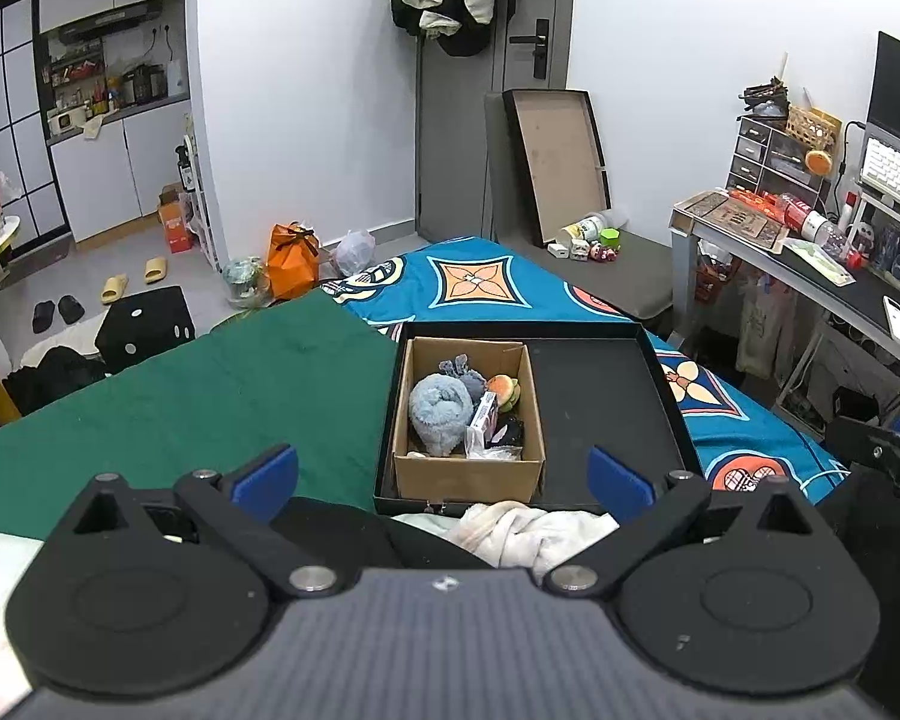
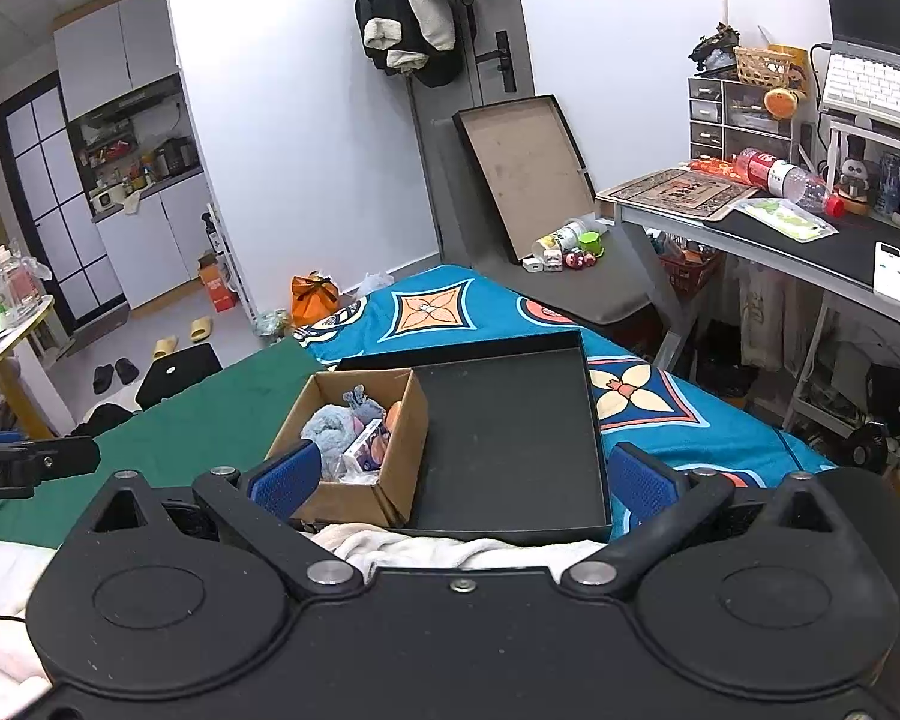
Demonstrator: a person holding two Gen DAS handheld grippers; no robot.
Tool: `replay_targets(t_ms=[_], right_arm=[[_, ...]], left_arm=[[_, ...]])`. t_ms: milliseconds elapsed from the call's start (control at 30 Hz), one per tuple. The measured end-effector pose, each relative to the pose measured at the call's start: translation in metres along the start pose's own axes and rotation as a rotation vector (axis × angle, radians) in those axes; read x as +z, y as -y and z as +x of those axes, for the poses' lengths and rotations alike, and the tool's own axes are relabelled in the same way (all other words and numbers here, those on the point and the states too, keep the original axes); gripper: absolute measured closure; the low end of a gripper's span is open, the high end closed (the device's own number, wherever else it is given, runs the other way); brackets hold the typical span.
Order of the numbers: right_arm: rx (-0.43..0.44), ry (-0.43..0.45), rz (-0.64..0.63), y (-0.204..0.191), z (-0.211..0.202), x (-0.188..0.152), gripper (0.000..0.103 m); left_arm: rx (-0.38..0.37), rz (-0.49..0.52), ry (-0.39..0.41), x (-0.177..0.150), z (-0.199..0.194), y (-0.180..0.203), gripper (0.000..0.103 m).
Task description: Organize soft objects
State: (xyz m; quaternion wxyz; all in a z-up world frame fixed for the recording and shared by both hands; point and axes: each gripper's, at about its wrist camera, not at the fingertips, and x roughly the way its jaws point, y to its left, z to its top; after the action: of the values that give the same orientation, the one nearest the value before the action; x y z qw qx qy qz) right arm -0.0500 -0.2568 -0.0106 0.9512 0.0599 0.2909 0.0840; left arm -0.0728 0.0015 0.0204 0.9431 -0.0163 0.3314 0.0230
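A brown cardboard box (image 1: 465, 471) sits in the left half of a black tray (image 1: 606, 396) on the bed. It holds a rolled light-blue fluffy towel (image 1: 441, 411), a grey plush, a burger-shaped toy (image 1: 503, 389) and a small printed carton. The tray's right half is bare. A cream fluffy cloth (image 1: 528, 531) lies on the bed just in front of the tray, under both grippers. My left gripper (image 1: 444, 477) is open and empty above it. My right gripper (image 2: 462, 483) is open and empty; the box (image 2: 390, 468), the tray (image 2: 510, 450) and the cloth (image 2: 450, 546) show there too.
The bed carries a green blanket (image 1: 210, 396) on the left and a blue patterned sheet (image 1: 480, 282) beyond. A desk (image 2: 750, 240) with clutter stands at the right. A black lid (image 1: 558, 162) leans against the far wall by the door.
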Motion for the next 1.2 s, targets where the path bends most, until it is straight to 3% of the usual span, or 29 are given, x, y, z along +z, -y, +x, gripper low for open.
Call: replay_targets(t_ms=[1200], right_arm=[[0.009,-0.003,-0.021,-0.0029,-0.0021,0.0001,0.0]], left_arm=[[-0.002,-0.002,-0.001,-0.0038,0.0019,-0.0006,0.001]])
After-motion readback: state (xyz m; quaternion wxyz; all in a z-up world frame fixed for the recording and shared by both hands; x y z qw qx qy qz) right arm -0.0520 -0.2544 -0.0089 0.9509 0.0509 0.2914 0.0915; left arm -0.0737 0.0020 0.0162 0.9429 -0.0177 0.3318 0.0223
